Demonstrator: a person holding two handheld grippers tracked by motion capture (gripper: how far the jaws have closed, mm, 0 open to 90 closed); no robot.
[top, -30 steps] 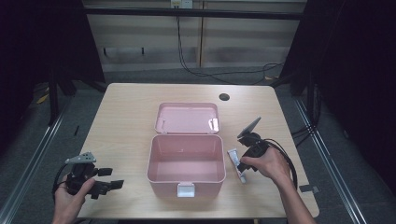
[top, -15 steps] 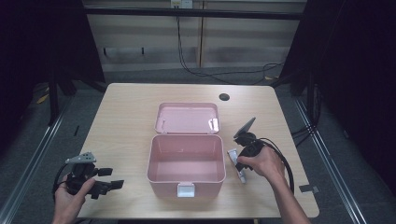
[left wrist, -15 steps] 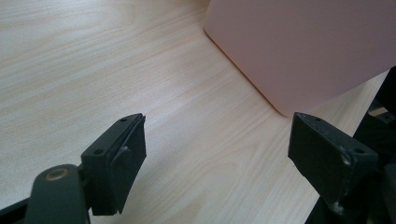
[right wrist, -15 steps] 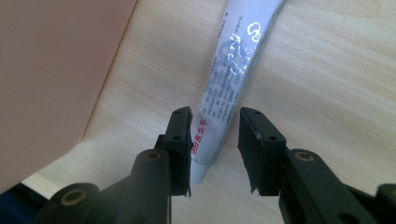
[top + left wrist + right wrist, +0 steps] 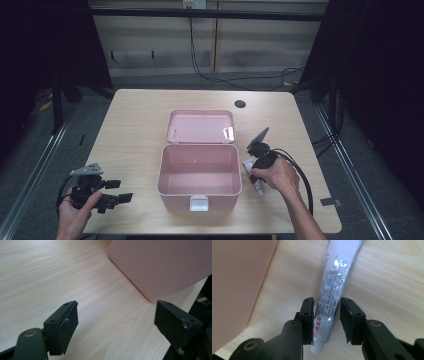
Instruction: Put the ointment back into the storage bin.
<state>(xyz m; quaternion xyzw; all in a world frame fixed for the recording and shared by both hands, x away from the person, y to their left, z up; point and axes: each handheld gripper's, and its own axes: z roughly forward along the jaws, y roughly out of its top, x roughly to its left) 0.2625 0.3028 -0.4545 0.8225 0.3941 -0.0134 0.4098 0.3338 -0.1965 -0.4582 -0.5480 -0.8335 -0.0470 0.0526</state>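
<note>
From above, the right tongs (image 5: 256,172) are mostly buried under the person's right hand (image 5: 274,175), and the white squeeze tube with red and grey print (image 5: 254,176) shows there as little more than a pale sliver on the light wooden counter (image 5: 135,130), just beside the right wall of the open pink plastic box (image 5: 200,172). The right gripper view makes up for that: the tube (image 5: 332,290) lies flat on the wood, its narrow end between the two black jaws, which stand close on either side. The left pad touches the tube's edge; whether the right pad presses it too is hard to make out, so the grip itself cannot be told. The print is too small to read, and the tube's far end is cut off at the top. The box wall fills the left of that view.

The left tongs (image 5: 112,192) rest at the counter's near left corner in the left hand (image 5: 75,212), well apart from the box. Their own view shows the jaws (image 5: 115,327) spread wide with bare wood between them and a corner of the pink box beyond.

The box's lid (image 5: 201,126) lies open behind it.
</note>
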